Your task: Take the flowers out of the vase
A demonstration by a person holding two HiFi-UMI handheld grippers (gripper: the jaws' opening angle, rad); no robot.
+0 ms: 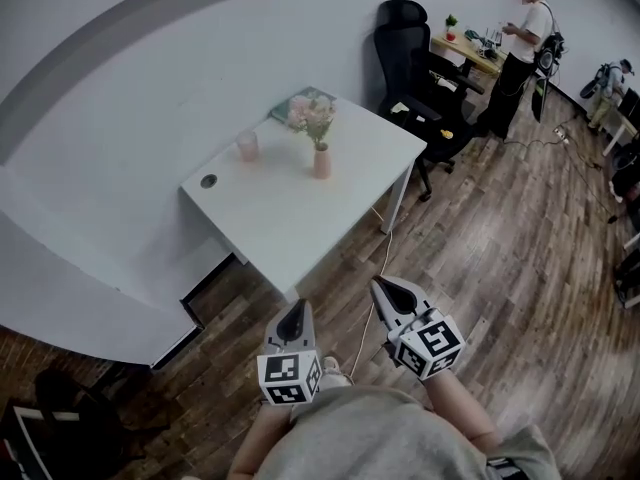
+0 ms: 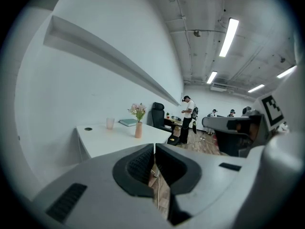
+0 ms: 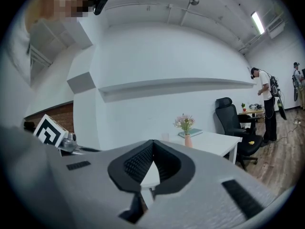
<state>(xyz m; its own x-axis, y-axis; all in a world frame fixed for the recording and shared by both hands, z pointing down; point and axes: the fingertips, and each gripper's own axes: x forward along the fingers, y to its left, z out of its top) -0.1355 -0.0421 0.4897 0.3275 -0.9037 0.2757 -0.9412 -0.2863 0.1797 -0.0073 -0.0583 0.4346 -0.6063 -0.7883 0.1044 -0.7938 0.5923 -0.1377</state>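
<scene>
A slim pink vase (image 1: 322, 161) holding pink flowers (image 1: 312, 116) stands upright near the middle of a white table (image 1: 300, 218). My two grippers hover over the wooden floor, short of the table's near corner. The left gripper (image 1: 296, 310) is shut with nothing in it, and so is the right gripper (image 1: 381, 287). From the left gripper view, the vase (image 2: 138, 130) and flowers (image 2: 138, 110) lie far beyond the closed tips (image 2: 155, 146). The right gripper view also shows the vase (image 3: 188, 140) and flowers (image 3: 184, 122), well ahead of its closed tips (image 3: 153, 142).
On the table are also a pinkish cup (image 1: 247, 146), a teal book (image 1: 296, 103) and a cable hole (image 1: 208, 181). A black office chair (image 1: 415, 68) stands past the table's far end. A person (image 1: 525, 38) stands at a desk beyond. A white cable (image 1: 383, 258) hangs by the table leg.
</scene>
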